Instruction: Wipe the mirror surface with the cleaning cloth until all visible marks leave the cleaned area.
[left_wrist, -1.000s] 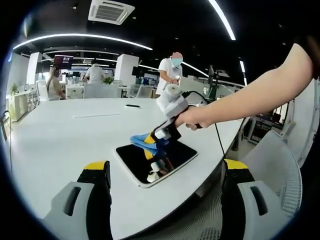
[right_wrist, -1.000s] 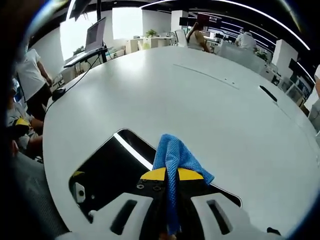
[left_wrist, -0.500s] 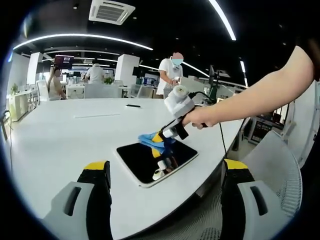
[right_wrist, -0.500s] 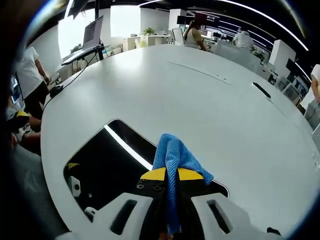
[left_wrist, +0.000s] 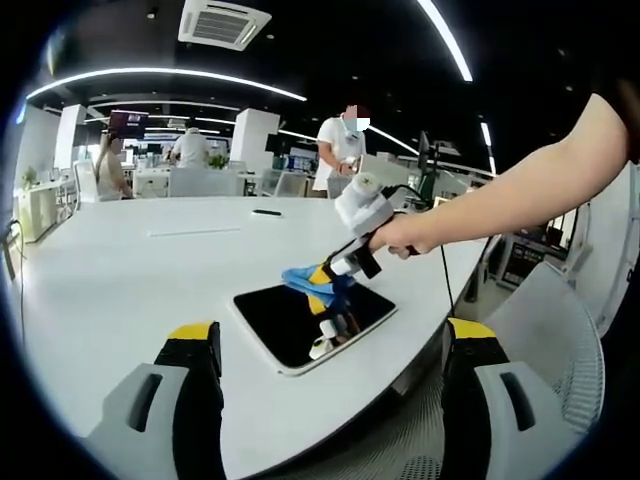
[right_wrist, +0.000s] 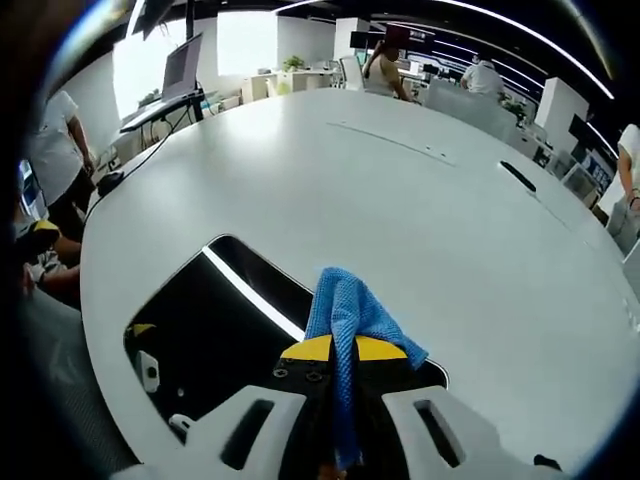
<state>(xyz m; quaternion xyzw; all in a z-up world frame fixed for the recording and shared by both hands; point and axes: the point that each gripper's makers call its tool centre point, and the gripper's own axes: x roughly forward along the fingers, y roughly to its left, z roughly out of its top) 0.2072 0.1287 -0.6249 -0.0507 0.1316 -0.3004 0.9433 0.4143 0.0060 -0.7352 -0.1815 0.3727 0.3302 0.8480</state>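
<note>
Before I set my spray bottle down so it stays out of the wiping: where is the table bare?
The table is bare beyond the mirror, out to the dark flat item near its far edge. It is crowded at the mirror's far end, where the right tongs hold the blue cloth.

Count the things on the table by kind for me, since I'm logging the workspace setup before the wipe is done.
Mirror: 1
Blue cleaning cloth, held in the right hand-held gripper: 1
Small dark object lying far back on the white table, too small to identify: 1
Total: 3
</note>
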